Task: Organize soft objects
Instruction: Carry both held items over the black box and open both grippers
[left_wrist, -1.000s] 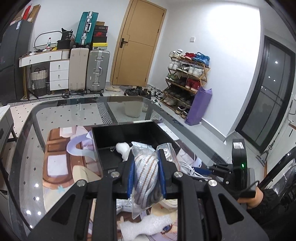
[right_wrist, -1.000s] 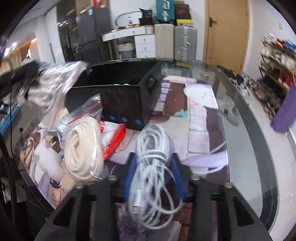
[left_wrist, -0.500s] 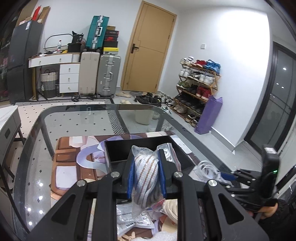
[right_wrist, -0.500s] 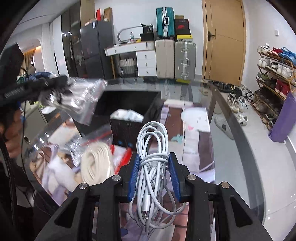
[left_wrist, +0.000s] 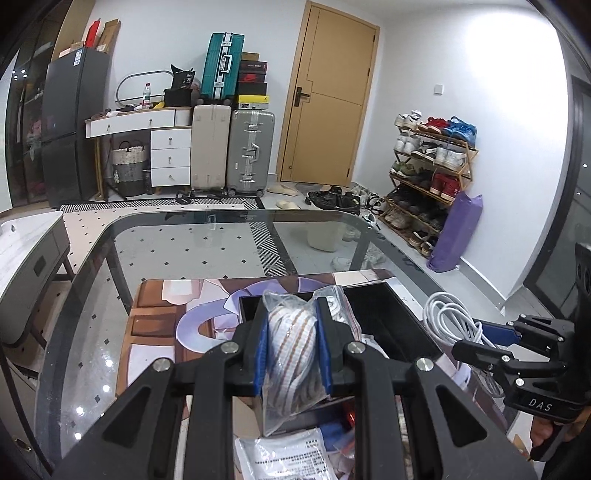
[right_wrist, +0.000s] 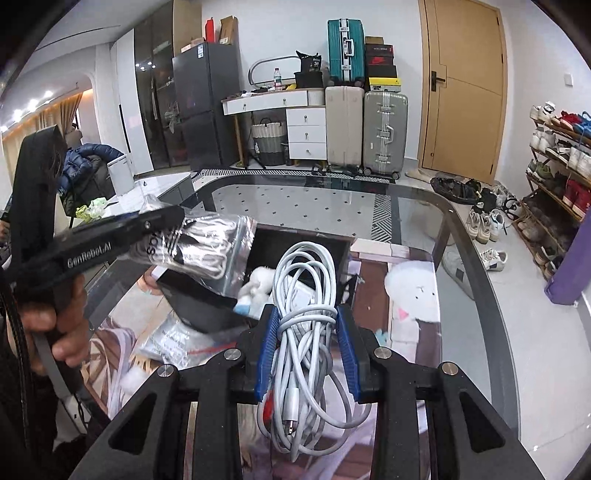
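**Glass table and what it carries**

We see a glass table (left_wrist: 177, 243) with rounded corners. A printed mat (left_wrist: 155, 317) lies on it, carrying an open black box (right_wrist: 207, 302). Beside the box lie a printed plastic packet (left_wrist: 284, 458) and white foam pieces (right_wrist: 135, 378).

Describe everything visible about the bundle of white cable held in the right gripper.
The coiled white cable is a long, thin, smooth plastic-looking cord wound into loose oval loops. The right gripper is shut on its middle, the blue-padded fingers pinching the strands from both sides. Its upper loops rise in front of the open black storage box, and the lower loops hang slack below the fingers, where a white plug end dangles. It is lifted clear of the glass table; only the gripper touches it.
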